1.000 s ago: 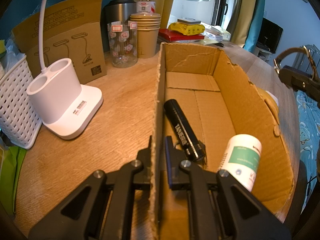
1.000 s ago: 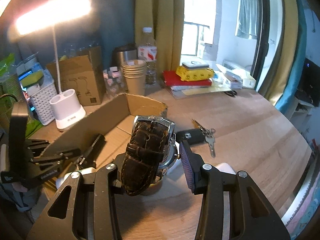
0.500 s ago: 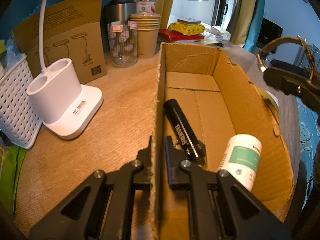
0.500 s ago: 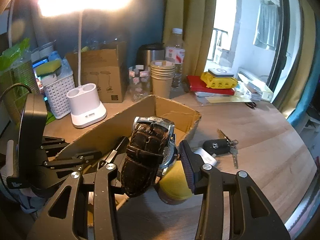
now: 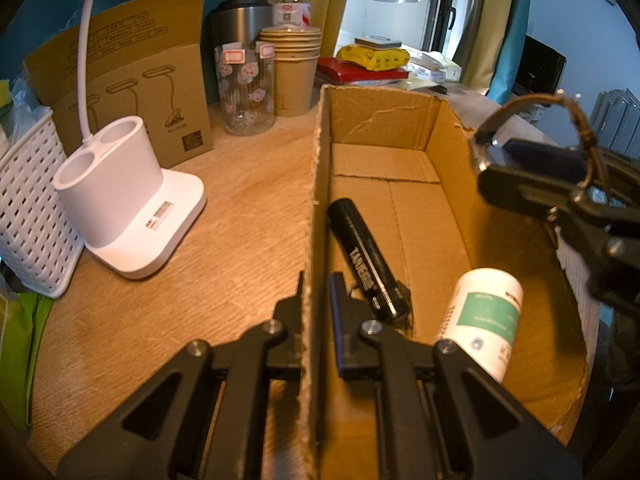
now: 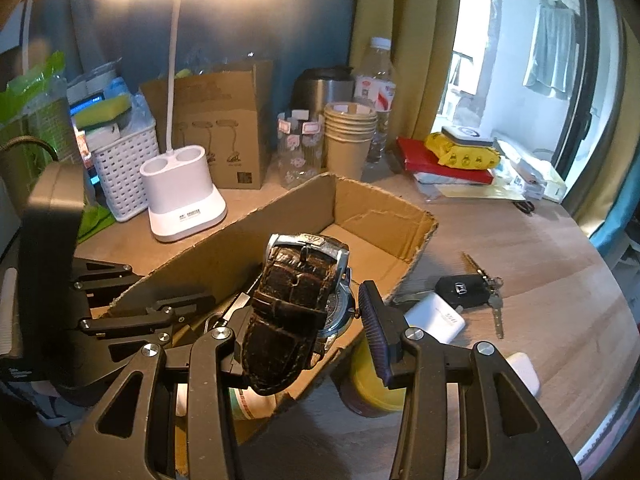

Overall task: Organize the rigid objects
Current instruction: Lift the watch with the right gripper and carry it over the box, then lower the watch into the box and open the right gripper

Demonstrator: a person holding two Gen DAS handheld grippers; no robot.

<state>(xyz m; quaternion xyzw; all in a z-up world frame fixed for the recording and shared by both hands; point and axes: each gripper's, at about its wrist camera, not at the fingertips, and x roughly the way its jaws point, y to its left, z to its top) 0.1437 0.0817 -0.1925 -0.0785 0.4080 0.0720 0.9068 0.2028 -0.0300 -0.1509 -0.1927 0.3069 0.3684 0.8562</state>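
Your right gripper [image 6: 308,316] grips a brown-strapped wristwatch [image 6: 296,308], holding it above the cardboard box [image 5: 400,132]. Your left gripper [image 5: 316,304] is clamped on the box's near wall; a black flashlight [image 5: 364,260] and white bottle [image 5: 484,316] lie inside.

The cardboard box [image 5: 384,120] is plain brown. In it lie a black tube [image 5: 362,256] with white lettering and a white bottle [image 5: 486,316] with a green label. The watch [image 6: 298,308] has a dark brown crocodile-pattern strap. The tabletop [image 5: 240,200] is light wood grain.
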